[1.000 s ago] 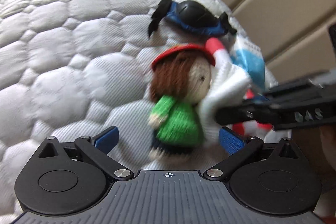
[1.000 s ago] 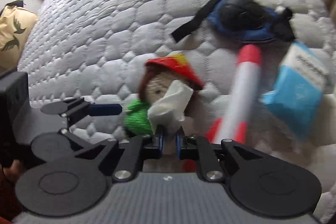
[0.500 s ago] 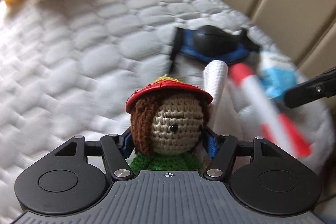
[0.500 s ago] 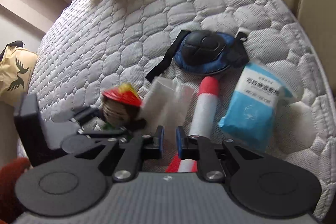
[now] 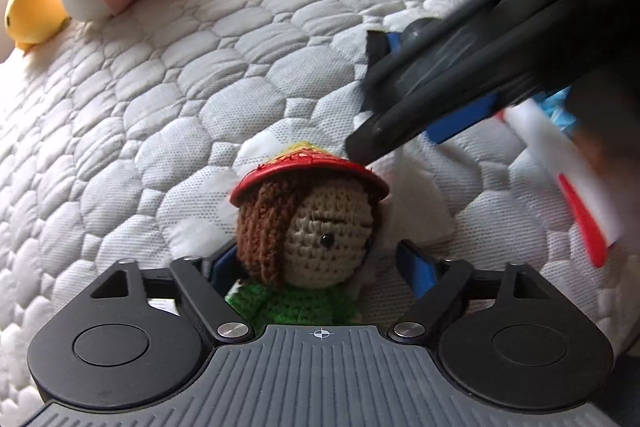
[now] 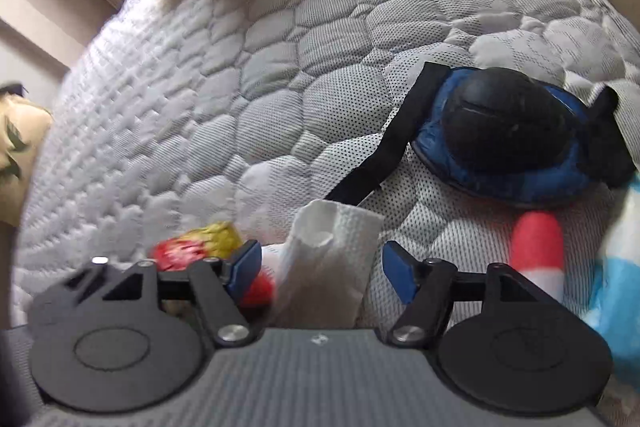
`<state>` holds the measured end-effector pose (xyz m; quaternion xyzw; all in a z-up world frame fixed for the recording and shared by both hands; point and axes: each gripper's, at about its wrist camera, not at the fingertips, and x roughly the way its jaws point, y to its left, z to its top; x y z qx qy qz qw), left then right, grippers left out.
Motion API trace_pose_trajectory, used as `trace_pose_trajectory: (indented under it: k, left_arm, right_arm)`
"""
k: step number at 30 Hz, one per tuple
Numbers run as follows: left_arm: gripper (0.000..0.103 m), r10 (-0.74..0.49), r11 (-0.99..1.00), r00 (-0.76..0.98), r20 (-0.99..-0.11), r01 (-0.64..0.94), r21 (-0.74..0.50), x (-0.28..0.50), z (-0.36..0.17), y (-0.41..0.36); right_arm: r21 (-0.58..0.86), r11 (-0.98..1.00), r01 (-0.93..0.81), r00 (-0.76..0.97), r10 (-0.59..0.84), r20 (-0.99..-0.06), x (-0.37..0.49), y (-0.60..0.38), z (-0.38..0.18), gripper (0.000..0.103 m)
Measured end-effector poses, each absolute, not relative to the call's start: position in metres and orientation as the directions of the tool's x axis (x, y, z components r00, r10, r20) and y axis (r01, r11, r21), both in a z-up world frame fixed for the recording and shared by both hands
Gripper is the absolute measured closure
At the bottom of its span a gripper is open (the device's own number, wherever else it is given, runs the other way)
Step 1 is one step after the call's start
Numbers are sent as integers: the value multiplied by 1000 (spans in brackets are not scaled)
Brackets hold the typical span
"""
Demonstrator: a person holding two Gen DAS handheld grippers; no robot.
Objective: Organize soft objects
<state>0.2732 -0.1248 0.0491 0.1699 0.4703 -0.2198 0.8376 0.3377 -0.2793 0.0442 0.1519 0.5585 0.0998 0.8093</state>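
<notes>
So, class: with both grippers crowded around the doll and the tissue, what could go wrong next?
1. The right gripper, jaws open around the white tissue, may crumple or tear it on closing.
2. The left gripper, jaws just opened around the crochet doll, sits close to the right one; they may collide.

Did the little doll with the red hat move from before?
Yes. The doll left its spot beside the blue knee pad and now sits between the left claw's open jaws.
</notes>
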Motion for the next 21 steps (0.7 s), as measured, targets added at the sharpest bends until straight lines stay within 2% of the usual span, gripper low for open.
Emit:
trace_pose_trajectory:
  k: [1,2,4,10,15,17,21]
  left_arm:
    - [12,-219,849,460,-861,524,64,273,50,-124]
    - [10,-227,854,459,-859,518,51,273,52,-123]
    - [9,-238,867,458,-857,497,25,272,56,-120]
    - [6,-296,881,445,-845,469,-61,255,68,-114]
    - [4,-349,857,439,-828,508,-92,237,73,-115]
    - [3,-342,852,434,-833,517,-80,230,73,-114]
    - [3,-278,865,413,-867,499,-40,221,69,-107]
  right_arm:
    - [331,944,-10,347,313,-884,339,-274,40,50]
    - [328,944,-39,340,321,-884,338,-272,39,77]
    - [354,932,-77,327,359,-874,336,-275,45,93]
    - [229,965,-126,432,261,-863,323,-298,98,94]
    - [496,831,-251,375,556,-741,310,-278,146,94]
    - [535,798,-279,325,602,-729,306,-254,138,93]
    - [455,835,-310,256,534,-806,299,-214,100,93]
